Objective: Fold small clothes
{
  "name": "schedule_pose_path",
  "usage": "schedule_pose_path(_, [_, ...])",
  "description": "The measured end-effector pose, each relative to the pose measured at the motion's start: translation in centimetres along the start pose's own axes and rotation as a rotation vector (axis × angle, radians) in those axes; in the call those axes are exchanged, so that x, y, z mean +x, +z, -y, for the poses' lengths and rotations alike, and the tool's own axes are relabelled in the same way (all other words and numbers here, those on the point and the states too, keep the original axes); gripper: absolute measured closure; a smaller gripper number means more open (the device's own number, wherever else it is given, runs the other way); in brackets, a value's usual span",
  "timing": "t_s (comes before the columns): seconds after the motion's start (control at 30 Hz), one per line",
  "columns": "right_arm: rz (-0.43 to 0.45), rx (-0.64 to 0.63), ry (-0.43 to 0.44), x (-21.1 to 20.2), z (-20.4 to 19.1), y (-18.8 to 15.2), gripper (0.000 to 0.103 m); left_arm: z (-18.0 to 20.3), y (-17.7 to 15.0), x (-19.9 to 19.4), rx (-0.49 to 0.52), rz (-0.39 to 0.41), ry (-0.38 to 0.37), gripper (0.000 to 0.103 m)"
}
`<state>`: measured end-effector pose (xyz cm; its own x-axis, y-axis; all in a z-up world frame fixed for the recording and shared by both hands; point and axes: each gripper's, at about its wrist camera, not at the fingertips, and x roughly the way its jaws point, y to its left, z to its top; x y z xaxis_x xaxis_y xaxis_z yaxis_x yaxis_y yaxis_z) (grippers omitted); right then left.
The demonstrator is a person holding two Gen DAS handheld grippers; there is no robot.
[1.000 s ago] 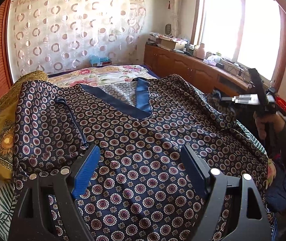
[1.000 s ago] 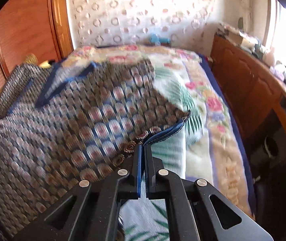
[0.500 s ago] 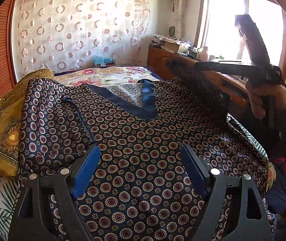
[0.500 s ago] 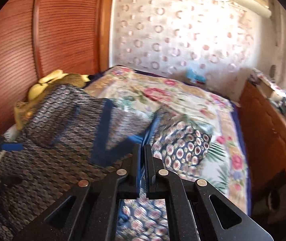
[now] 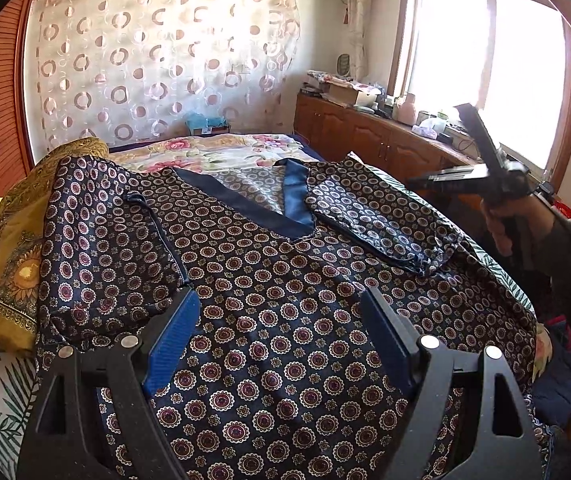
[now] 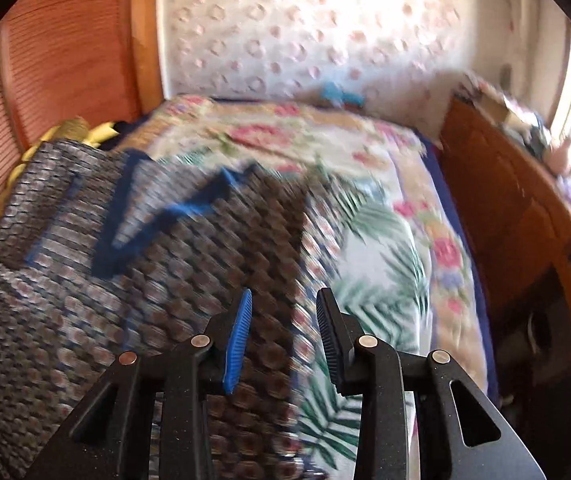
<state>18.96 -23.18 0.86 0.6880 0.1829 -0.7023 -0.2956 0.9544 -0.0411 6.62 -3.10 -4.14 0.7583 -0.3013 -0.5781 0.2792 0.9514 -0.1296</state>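
Note:
A dark navy patterned top (image 5: 269,288) with a blue V-neck band lies spread on the bed. Both of its short sleeves lie folded inward, the left one (image 5: 109,248) and the right one (image 5: 381,220). My left gripper (image 5: 281,320) is open and empty, hovering over the garment's lower middle. My right gripper (image 6: 283,312) is open and empty, above the garment's right edge (image 6: 221,280); that view is blurred. In the left wrist view the right gripper (image 5: 481,176) is raised in a hand at the bed's right side.
A floral bedspread (image 5: 221,152) covers the bed. A yellow patterned cloth (image 5: 9,264) lies at the left of the garment. A wooden cabinet (image 5: 369,136) with clutter stands along the right under the window. A wooden headboard panel (image 6: 65,60) is at the left.
The right gripper carried the right sleeve up and over onto the garment, then opened and let it go. It has pulled back to the right. The left gripper stayed open in place.

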Motion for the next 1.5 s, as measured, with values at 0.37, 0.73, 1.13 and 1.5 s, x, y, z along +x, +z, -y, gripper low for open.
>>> schedule_pose_path(0.37, [-0.056, -0.001, 0.053, 3.5, 1.0, 0.0, 0.086, 0.2, -0.1, 0.2, 0.003, -0.011, 0.004, 0.02])
schedule_pose_path(0.73, [0.015, 0.103, -0.047, 2.6, 6.0, 0.2, 0.1, 0.2, 0.1, 0.8, 0.016, -0.02, 0.005, 0.02])
schedule_pose_path(1.13, [-0.007, 0.095, -0.021, 5.8, 7.4, 1.6, 0.072, -4.5, 2.5, 2.5, -0.008, -0.036, 0.098, 0.02])
schedule_pose_path(1.5, [-0.018, 0.095, 0.084, 9.8, 9.4, 4.8, 0.072, -9.0, 5.4, 4.3, -0.038, -0.058, 0.176, 0.02])
